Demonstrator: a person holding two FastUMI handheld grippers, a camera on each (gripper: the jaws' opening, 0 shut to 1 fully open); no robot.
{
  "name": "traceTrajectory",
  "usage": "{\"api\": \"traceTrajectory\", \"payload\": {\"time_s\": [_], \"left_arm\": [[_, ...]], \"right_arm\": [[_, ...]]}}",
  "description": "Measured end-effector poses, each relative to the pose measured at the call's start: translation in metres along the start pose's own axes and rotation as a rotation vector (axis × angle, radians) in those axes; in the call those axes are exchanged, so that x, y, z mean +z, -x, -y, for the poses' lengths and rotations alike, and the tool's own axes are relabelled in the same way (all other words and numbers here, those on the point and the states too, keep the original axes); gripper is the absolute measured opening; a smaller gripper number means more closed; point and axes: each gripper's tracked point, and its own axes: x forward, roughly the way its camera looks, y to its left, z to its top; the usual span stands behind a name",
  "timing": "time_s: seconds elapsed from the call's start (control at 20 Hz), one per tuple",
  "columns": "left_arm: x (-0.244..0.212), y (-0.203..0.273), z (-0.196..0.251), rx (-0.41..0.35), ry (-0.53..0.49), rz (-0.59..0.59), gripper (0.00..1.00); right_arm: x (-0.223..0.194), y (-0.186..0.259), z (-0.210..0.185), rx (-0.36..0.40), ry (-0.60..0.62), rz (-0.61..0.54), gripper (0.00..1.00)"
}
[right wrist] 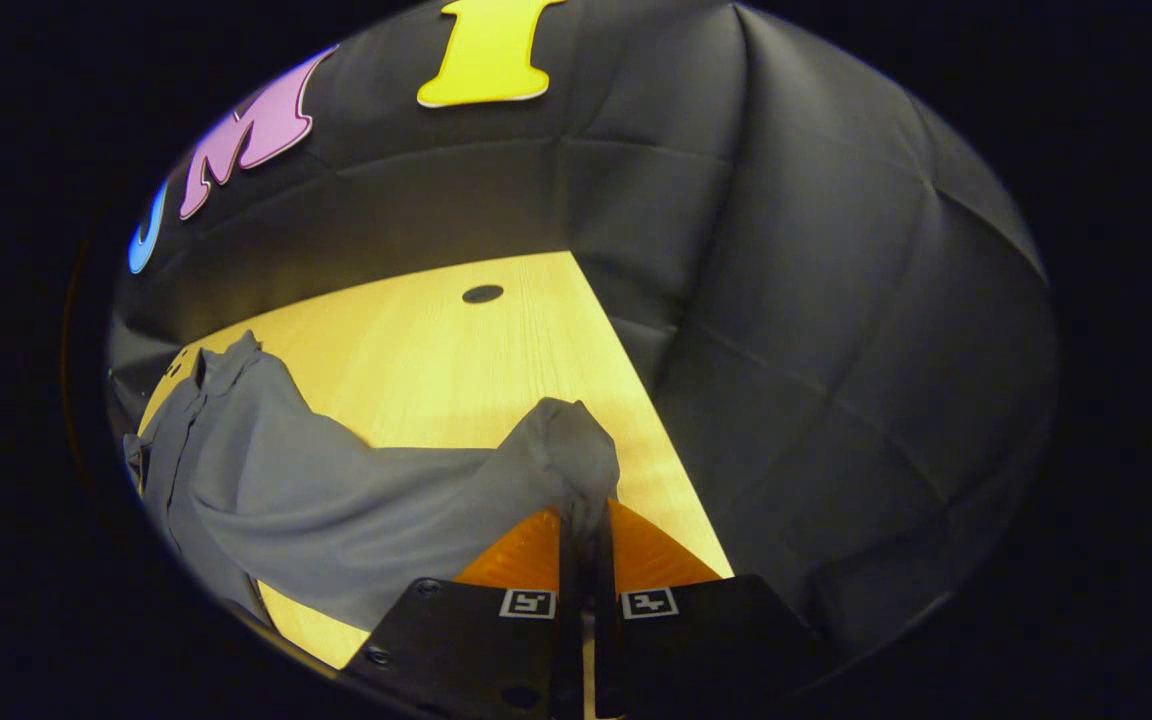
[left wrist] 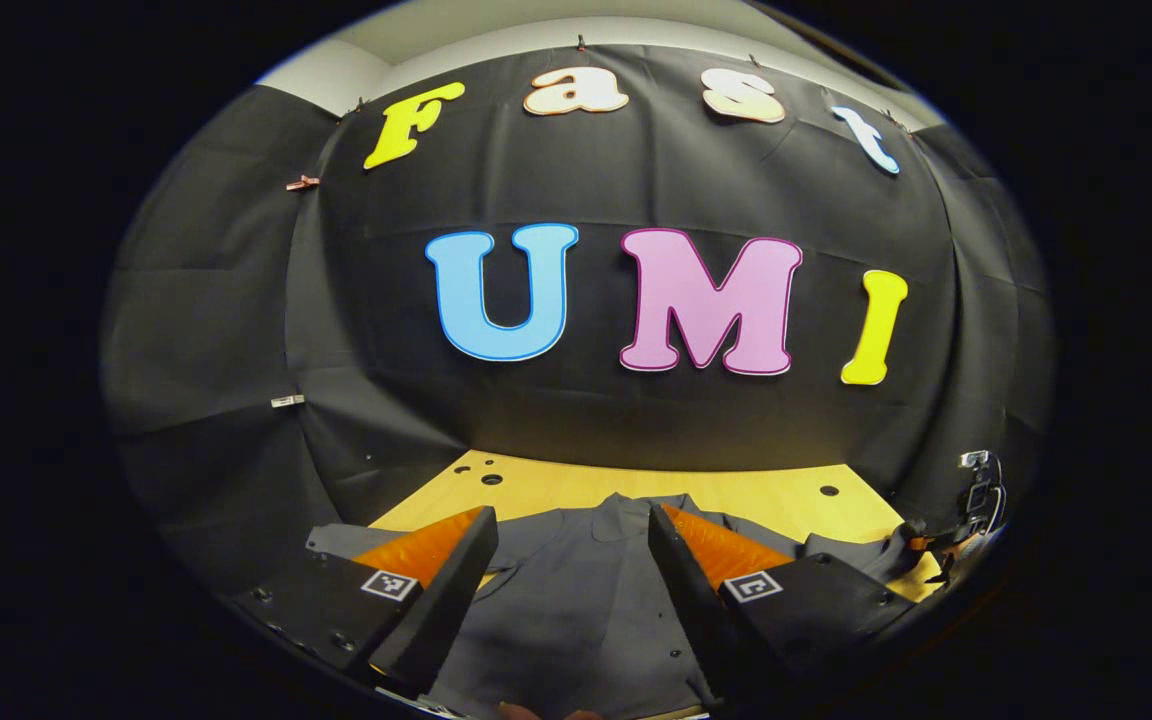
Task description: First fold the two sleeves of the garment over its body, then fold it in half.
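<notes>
The wooden table (right wrist: pixel 456 360) carries a grey shirt (left wrist: pixel 576 600) lying flat, its long axis running collar-first toward the booth's back wall. The left gripper (left wrist: pixel 571 560) hovers above it, spread wide. The right gripper (right wrist: pixel 586 540) pinches 1 sleeve (right wrist: pixel 546 450), lifted.

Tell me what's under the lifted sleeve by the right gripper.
Bare wooden table shows beneath the raised sleeve, which the right gripper pinches. The table directly under the shirt body is covered, so anything there is hidden.

Left gripper (left wrist: pixel 572 560), right gripper (right wrist: pixel 584 545): black bodies, orange jaws, square markers.
</notes>
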Motion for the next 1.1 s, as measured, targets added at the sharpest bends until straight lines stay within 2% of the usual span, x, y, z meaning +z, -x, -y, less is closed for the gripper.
{"api": "traceTrajectory", "payload": {"time_s": [0.25,0.55,0.75,1.0,1.05,1.1], "left_arm": [[-0.006,-0.020,-0.016,-0.071,0.037,-0.014,0.95],[0.001,-0.051,-0.059,-0.144,0.020,0.016,0.95],[0.001,-0.066,-0.087,-0.189,-0.001,0.036,0.95],[-0.011,-0.073,-0.132,-0.207,-0.004,0.034,0.96],[-0.012,-0.072,-0.144,-0.200,-0.004,0.033,0.92],[-0.015,-0.071,-0.157,-0.190,-0.001,0.033,0.96]], "right_arm": [[0.026,0.067,-0.006,-0.056,0.000,0.108,0.09],[0.044,0.157,-0.052,-0.094,-0.012,0.198,0.09],[0.066,0.194,-0.116,-0.064,-0.024,0.261,0.09],[0.114,0.221,-0.225,0.043,-0.029,0.358,0.09],[0.122,0.225,-0.247,0.066,-0.026,0.379,0.09],[0.128,0.230,-0.270,0.091,-0.026,0.402,0.09]]}}
